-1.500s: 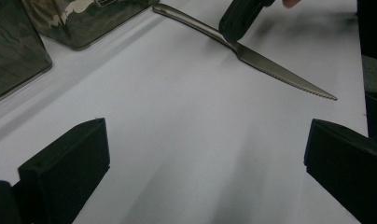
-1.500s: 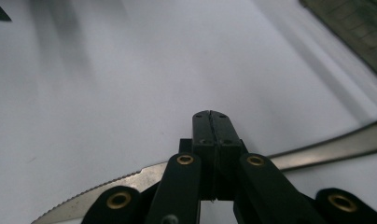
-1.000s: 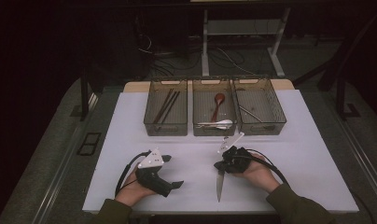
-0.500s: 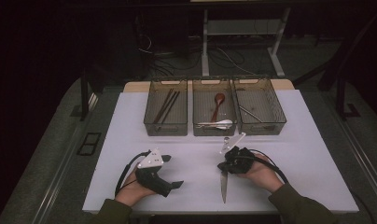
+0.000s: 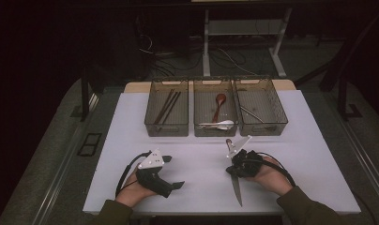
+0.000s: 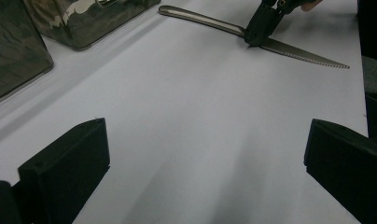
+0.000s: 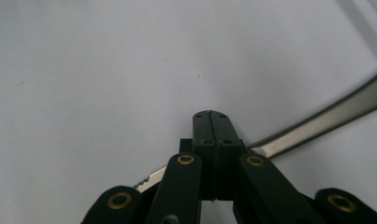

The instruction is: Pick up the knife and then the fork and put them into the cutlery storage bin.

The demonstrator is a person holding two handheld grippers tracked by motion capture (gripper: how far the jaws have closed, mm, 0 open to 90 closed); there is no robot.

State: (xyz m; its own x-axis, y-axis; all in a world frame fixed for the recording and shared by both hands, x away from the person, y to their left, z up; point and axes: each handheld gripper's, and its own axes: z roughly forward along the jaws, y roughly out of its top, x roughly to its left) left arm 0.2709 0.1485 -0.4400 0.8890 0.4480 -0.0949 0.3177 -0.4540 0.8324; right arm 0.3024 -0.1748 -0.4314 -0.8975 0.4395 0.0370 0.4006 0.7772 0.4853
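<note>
- On white worktop (image 5: 197,164), near front edge: knife (image 5: 236,185), blade pointing toward person, handle toward trays (image 5: 216,126).
- Right claw (image 5: 234,169): clamped tight on knife where blade meets handle.
- Left claw (image 5: 173,172): jaws spread wide, nothing between, resting well apart from knife.

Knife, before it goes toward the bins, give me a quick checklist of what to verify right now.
1. Right gripper shut on the knife: ok, jaws clamp it where handle meets blade.
2. Knife lifted off the table: cannot tell.
3. Blade pointing away from the left gripper: ok, the tip points toward the table's near edge.
4. Left gripper out of the way: ok, open and holding nothing.
5. Room in the right bin: ok, one utensil inside.
</note>
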